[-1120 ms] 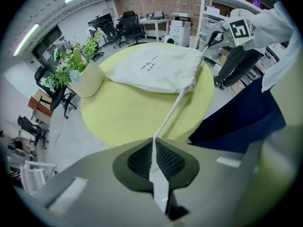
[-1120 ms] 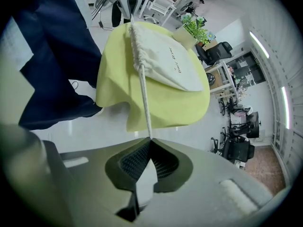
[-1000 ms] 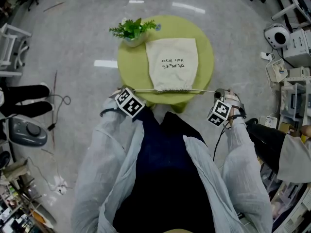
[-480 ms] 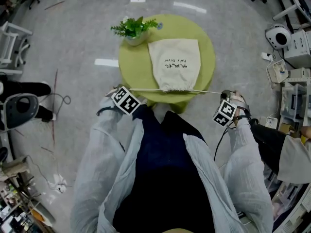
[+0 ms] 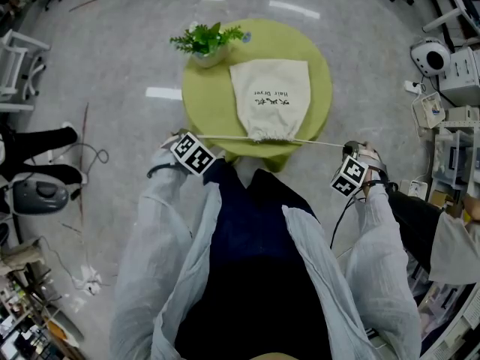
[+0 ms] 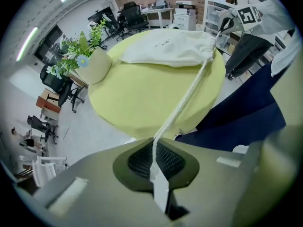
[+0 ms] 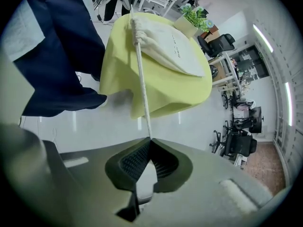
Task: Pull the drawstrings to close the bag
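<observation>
Still clamping left gripper [image 6: 154, 161] and right gripper [image 7: 148, 144] on the drawstrings [image 5: 232, 136], hauling wider than a second ago, cinching the hair-dryer bag [image 5: 271, 96] nearly shut.

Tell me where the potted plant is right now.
In the head view, the potted plant stands at the far left rim of the round green table, just left of the cloth bag and its far end.
</observation>
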{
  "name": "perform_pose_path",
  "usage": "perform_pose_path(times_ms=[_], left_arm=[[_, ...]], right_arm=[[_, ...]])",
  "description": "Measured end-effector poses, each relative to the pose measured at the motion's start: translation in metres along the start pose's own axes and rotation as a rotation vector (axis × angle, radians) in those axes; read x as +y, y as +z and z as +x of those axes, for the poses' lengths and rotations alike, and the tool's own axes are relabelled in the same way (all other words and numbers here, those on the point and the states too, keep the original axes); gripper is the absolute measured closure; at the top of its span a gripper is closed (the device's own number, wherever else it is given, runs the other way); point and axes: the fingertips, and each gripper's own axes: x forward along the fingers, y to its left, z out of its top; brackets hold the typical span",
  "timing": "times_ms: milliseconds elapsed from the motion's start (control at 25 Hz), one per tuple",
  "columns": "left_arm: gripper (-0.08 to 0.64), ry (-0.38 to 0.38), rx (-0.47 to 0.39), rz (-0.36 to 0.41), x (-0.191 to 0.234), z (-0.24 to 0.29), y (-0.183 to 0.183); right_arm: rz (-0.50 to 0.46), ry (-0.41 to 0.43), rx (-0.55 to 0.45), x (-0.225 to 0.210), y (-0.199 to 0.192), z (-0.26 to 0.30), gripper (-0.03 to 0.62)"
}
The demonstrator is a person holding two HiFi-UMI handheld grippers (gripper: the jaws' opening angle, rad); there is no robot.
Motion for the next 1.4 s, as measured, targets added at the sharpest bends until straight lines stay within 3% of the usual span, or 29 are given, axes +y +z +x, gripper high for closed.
perform_pose_path(times_ms=[680,760,880,1000,1080,1160,1240,1400], left_arm=[[0.541,0.001,0.038,-0.045,0.004,0.003,-0.006],[0.541,-0.008,0.012,-0.060,0.001,-0.003,0.004],[0.541,-0.050,-0.014,-0.087,-0.002,-0.016,0.013],[0.540,-0.217,0.002,-0.173,-0.018,-0.036,0.012],[0.540,-0.394,-0.097,-0.243,-0.036,-0.054,0.036],[0.540,-0.505,-0.223,-0.295,-0.042,-0.070,0.065],[0.540,-0.520,-0.329,-0.331,-0.036,-0.086,0.092],[0.540,-0.430,-0.479,-0.296,-0.019,-0.116,0.139]], right_arm=[[0.040,0.001,-0.001,0.005,-0.008,0.005,0.586],[0.093,0.022,0.012,0.004,-0.013,0.006,0.586],[0.243,0.122,-0.041,0.004,-0.009,-0.005,0.585],[0.426,0.240,-0.182,-0.003,0.013,-0.029,0.583],[0.529,0.324,-0.307,-0.011,0.037,-0.049,0.583],[0.587,0.376,-0.435,-0.022,0.065,-0.070,0.583],[0.589,0.380,-0.541,-0.037,0.092,-0.089,0.583],[0.517,0.314,-0.676,-0.066,0.135,-0.120,0.583]])
